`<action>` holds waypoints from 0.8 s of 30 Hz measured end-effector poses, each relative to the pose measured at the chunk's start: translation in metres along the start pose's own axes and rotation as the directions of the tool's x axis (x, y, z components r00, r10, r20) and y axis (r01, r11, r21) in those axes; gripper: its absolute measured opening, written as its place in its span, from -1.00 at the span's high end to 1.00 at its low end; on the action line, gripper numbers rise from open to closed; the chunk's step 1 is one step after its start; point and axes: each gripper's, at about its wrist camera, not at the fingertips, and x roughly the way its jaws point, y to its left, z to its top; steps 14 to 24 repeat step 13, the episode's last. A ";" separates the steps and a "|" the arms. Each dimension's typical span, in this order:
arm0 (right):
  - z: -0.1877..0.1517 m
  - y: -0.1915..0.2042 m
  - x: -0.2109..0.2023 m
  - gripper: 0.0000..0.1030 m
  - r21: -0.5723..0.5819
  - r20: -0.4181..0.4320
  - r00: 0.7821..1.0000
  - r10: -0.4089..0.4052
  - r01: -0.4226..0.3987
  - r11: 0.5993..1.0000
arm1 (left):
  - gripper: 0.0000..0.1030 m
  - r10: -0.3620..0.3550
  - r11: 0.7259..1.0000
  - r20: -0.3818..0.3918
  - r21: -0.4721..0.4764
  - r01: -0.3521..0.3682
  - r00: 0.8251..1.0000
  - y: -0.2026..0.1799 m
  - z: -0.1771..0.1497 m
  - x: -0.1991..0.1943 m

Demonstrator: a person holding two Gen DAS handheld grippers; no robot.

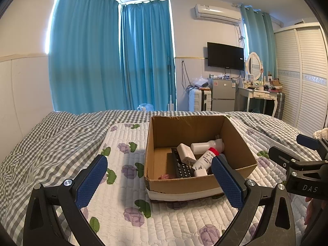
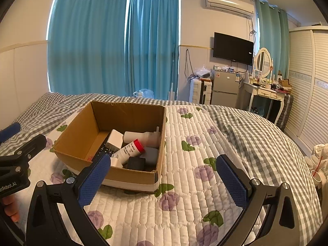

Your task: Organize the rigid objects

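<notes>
An open cardboard box [image 1: 239, 143] [image 2: 78, 135] stands on the quilted flower mat on the bed. Inside lie a black remote [image 1: 181, 166], a white charger [image 1: 185, 152] [image 2: 114, 138], a white bottle [image 1: 207, 146] [image 2: 141, 136], a red-capped tube [image 1: 205, 160] [image 2: 131, 148], and dark and grey blocks [image 2: 143, 160]. My left gripper [image 1: 158, 181] is open and empty, just before the box's near wall. My right gripper [image 2: 163, 181] is open and empty, before the box's right corner. Each gripper shows at the edge of the other's view.
The flower mat [image 2: 194, 153] lies over a grey checked bedcover [image 1: 51, 143]. Beyond the bed are blue curtains, a suitcase [image 1: 199, 100], a small fridge [image 1: 223, 95], a dressing table [image 1: 259, 95] and a wardrobe [image 1: 303, 78]. A cup with a straw [image 2: 316, 174] is at the right.
</notes>
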 end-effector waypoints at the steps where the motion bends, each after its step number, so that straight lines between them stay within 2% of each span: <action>1: 0.000 0.000 0.000 -1.00 0.000 0.000 1.000 0.000 0.000 1.000 | -1.00 0.000 1.000 -0.001 0.001 0.000 1.000 0.000 0.000 0.000; 24: -0.001 0.000 0.001 -1.00 -0.001 -0.003 1.000 0.000 0.000 1.000 | -1.00 0.006 1.000 -0.005 -0.004 -0.006 1.000 0.000 -0.001 0.001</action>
